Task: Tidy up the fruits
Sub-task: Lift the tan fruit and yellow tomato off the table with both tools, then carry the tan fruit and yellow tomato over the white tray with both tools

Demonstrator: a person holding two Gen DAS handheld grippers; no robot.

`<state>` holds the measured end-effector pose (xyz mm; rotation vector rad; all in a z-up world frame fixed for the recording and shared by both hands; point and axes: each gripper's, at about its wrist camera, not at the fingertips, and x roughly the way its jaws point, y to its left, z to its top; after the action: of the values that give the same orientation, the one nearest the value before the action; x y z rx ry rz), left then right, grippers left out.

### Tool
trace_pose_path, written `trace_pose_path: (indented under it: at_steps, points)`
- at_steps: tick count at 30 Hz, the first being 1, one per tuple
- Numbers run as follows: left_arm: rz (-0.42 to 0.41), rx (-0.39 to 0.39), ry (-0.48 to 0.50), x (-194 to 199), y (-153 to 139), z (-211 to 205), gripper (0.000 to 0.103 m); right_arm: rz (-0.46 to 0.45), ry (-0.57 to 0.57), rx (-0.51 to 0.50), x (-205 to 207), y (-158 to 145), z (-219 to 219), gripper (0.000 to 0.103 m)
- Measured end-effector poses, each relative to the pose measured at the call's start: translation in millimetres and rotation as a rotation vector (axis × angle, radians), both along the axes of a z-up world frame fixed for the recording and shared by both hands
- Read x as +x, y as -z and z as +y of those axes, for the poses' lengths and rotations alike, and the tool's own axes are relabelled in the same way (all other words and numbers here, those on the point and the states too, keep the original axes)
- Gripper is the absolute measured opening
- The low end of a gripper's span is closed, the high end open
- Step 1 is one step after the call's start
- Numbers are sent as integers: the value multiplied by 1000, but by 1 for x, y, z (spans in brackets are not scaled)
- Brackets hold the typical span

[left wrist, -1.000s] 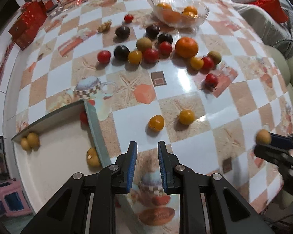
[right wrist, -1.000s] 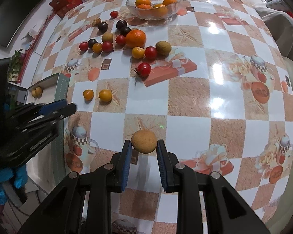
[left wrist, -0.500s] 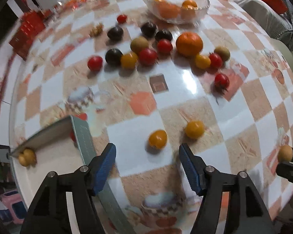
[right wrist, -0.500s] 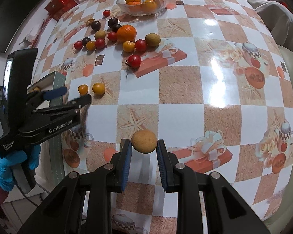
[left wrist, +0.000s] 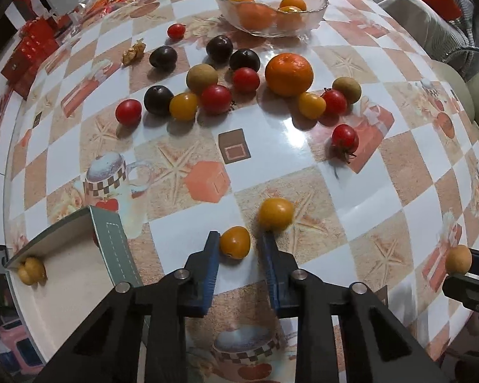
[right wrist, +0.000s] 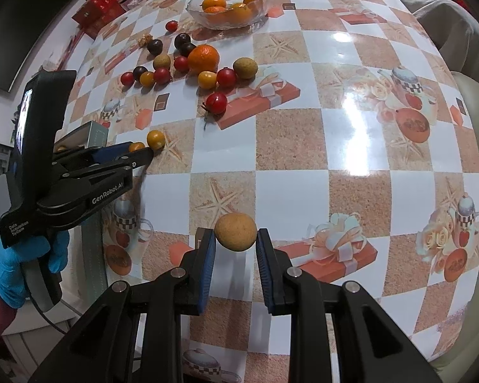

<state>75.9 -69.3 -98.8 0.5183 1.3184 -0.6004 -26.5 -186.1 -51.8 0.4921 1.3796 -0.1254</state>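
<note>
My left gripper (left wrist: pixel 240 242) is open with its blue pads on either side of a yellow cherry tomato (left wrist: pixel 235 242) lying on the table; the right pad looks apart from it. A second yellow tomato (left wrist: pixel 276 214) lies just beyond. My right gripper (right wrist: pixel 234 237) is shut on a tan longan (right wrist: pixel 235 231), held above the table. The left gripper also shows in the right wrist view (right wrist: pixel 137 154). A green-rimmed tray (left wrist: pixel 110 239) at the left holds tan longans (left wrist: pixel 32 270).
Several red, yellow and dark fruits and a large orange (left wrist: pixel 289 70) lie scattered mid-table. A glass bowl (left wrist: pixel 271 30) with oranges stands at the back. Red boxes (left wrist: pixel 32 51) sit at the far left edge. A sofa runs along the right.
My left gripper opened wide, moved forward and now straddles the nearer yellow tomato, its jaws narrowing. My right gripper has kept hold of the longan.
</note>
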Motion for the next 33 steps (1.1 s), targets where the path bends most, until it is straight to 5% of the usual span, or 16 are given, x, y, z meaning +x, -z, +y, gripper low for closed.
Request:
trace_pose_path:
  at_steps: [2,33]
  points:
    - [10,-9,-16,3,-1,2,19,-3,-2,-1,0,-1,0,28]
    - [-22,-149,-170,-18,-88,88,19,-56,-137,-22,47,-38,53,28]
